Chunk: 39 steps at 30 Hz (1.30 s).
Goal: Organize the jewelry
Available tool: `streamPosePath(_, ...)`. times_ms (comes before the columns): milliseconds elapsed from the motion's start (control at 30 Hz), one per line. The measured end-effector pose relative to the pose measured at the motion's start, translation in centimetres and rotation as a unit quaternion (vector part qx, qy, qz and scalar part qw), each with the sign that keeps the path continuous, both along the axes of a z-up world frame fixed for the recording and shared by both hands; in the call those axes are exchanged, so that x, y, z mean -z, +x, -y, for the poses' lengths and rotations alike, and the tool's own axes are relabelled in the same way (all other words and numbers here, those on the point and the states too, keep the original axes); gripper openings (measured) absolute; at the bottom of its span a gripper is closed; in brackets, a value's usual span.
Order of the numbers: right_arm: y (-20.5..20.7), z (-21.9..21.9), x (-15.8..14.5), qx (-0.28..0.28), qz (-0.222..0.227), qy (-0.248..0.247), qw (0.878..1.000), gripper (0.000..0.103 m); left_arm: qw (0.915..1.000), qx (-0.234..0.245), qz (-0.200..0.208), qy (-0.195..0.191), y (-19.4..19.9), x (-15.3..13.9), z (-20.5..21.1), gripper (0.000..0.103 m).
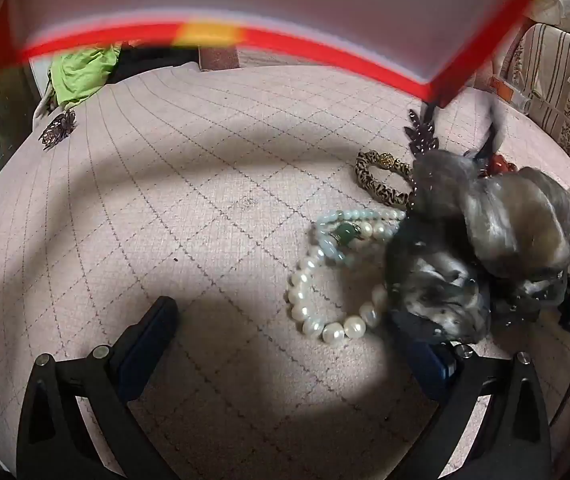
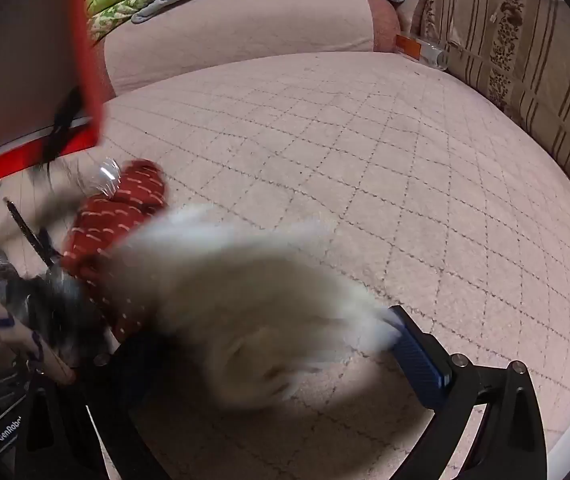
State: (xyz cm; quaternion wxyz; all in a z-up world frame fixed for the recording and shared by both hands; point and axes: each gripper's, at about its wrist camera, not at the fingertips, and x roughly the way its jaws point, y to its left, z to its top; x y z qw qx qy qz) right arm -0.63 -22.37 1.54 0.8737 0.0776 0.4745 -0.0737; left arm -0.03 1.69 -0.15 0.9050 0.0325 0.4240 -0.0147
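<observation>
On the quilted bed cover [image 1: 189, 184] lie a white pearl strand [image 1: 333, 334], a pale green bead bracelet [image 1: 335, 248], a leopard-print band [image 1: 381, 188] and a dark leaf clip [image 1: 421, 136]. A grey fur piece [image 1: 485, 248] covers the tip of my left gripper's right finger. My left gripper [image 1: 289, 344] stands open just short of the pearls. A blurred red-edged box [image 1: 285, 4] hangs above the pile. In the right wrist view a blurred white fluffy piece [image 2: 245, 288] lies between the wide-open fingers of my right gripper [image 2: 277, 356], brushing the right pad [image 2: 413, 340]. A red scrunchie [image 2: 113, 220] sits behind it.
A brown metal clip [image 1: 57, 130] lies far left near a green cloth [image 1: 81, 76]. A pink bolster [image 2: 245, 28] and a striped cushion [image 2: 525, 52] border the bed. A black hair stick [image 2: 31, 236] and the other gripper's body [image 2: 1, 428] crowd the lower left.
</observation>
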Motion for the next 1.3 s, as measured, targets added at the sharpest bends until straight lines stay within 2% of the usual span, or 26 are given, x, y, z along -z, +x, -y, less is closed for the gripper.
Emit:
streamPosePath(133, 1.0, 1.0, 0.0, 0.006, -0.001, 0.027, 1.000, 0.103, 1.0000, 0.001, -0.001, 0.003, 0.5, 0.3, 0.9, 0.103)
streamPosePath(300, 0.4, 1.7, -0.7, 0.017, 0.014, 0.045, 0.999, 0.103, 1.0000, 0.000, 0.001, 0.004, 0.3, 0.4, 1.9, 0.103)
streamPosePath(467, -1.6, 0.0, -3.3, 0.015, 0.055, 0.044, 0.997, 0.103, 1.0000, -0.001, -0.001, 0.001, 0.4, 0.2, 2.0, 0.103)
streamPosePath(667, -1.5, -2.2, -6.3, -0.008, 0.096, 0.027, 0.995, 0.103, 1.0000, -0.002, 0.000, -0.001, 0.4, 0.3, 1.8, 0.103)
streamPosePath(833, -3.7, -1.5, -7.0, -0.008, 0.118, 0.044, 0.992, 0.103, 1.0000, -0.002, -0.002, -0.001, 0.5, 0.2, 1.8, 0.103)
streamPosePath(867, -5.2, -1.3, -6.8, -0.009, 0.125, 0.043, 0.991, 0.103, 1.0000, -0.002, -0.001, -0.001, 0.5, 0.2, 1.8, 0.103)
streamPosePath(1067, -9.9, -1.8, -7.2, -0.049, 0.162, 0.055, 0.984, 0.103, 1.0000, -0.002, -0.002, 0.006, 0.3, 0.2, 2.1, 0.103)
streamPosePath(1167, -10.9, -3.1, -7.8, -0.076, 0.182, 0.042, 0.980, 0.103, 0.9998, 0.005, -0.020, -0.005, 0.3, -0.4, 1.6, 0.103)
streamPosePath(1200, -11.1, -3.4, -8.0, -0.081, 0.188, 0.040, 0.978, 0.103, 0.9992, 0.020, -0.032, -0.012, 0.1, -0.9, 1.5, 0.103)
streamPosePath(1300, -11.5, -3.7, -8.2, -0.083, 0.195, 0.039, 0.977, 0.103, 0.9991, 0.034, -0.013, -0.023, -1.6, -2.7, 1.4, 0.103)
